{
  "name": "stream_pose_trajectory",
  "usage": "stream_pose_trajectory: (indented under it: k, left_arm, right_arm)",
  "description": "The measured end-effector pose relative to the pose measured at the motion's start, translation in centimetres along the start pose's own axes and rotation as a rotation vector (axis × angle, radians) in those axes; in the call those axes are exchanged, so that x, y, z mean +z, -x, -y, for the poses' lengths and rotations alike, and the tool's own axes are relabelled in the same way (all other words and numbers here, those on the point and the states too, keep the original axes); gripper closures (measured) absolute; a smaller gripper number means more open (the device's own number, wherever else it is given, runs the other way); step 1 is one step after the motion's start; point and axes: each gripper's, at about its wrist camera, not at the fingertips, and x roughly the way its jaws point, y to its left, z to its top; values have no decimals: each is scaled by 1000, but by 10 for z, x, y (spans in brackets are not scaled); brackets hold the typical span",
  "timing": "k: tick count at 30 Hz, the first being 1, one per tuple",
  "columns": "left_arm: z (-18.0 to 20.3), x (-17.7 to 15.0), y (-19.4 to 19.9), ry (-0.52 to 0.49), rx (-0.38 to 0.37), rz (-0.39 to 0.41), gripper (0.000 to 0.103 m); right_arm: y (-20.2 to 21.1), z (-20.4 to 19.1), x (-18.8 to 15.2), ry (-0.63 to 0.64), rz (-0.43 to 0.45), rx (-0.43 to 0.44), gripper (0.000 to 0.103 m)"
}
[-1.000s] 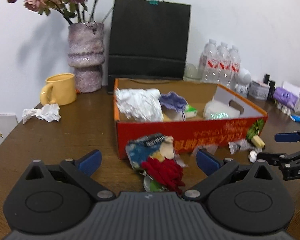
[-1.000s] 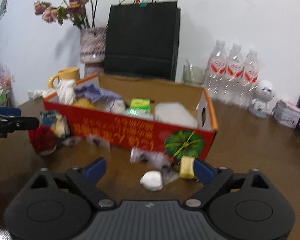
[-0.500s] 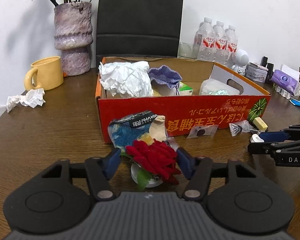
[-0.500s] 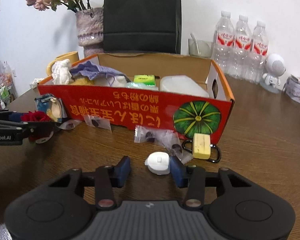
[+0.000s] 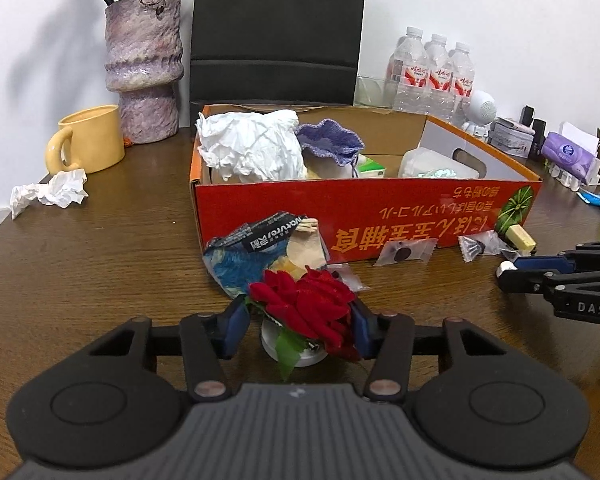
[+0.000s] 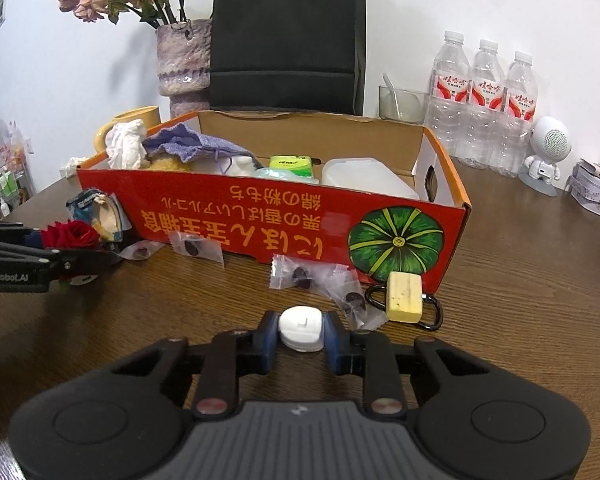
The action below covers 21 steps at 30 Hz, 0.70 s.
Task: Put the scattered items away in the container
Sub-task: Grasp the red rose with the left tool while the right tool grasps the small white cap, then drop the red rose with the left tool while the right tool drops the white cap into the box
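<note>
your left gripper (image 5: 298, 322) has its fingers closed on the red rose (image 5: 304, 306) with its white base low over the worktop (image 5: 100, 240); your right gripper (image 6: 300, 334) has its fingers clamped on the white cap (image 6: 300, 328); lift both straight up before swinging over the orange box (image 6: 300, 220), just ahead, whose near wall stands in the way; the blue packet (image 5: 260, 256) sits touching the rose's far side and may drag; small plastic sachets (image 6: 308, 276) and a yellow block (image 6: 404, 298) lie against the box front.

Home tabletop, flower vase (image 5: 143, 68), mug (image 5: 87, 139)
</note>
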Motion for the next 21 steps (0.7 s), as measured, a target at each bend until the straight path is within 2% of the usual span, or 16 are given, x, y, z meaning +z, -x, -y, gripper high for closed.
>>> stream_pose_trajectory:
  k: [8,14,17,21]
  left_arm:
    - [10,9,27,-30,-45,86,51]
    - [13,33,49,-25,-98,173,51]
    - [9,52,53,2,-80,231,51]
    - [3,77,41,37,-52,275,51]
  right_arm:
    - [13,-2,5,-6,35,32,79]
    - [37,-2,28,-23,150,34,79]
    - [43,0,45,-27,206,25,79]
    - [35,4,69,-39,227,18,79]
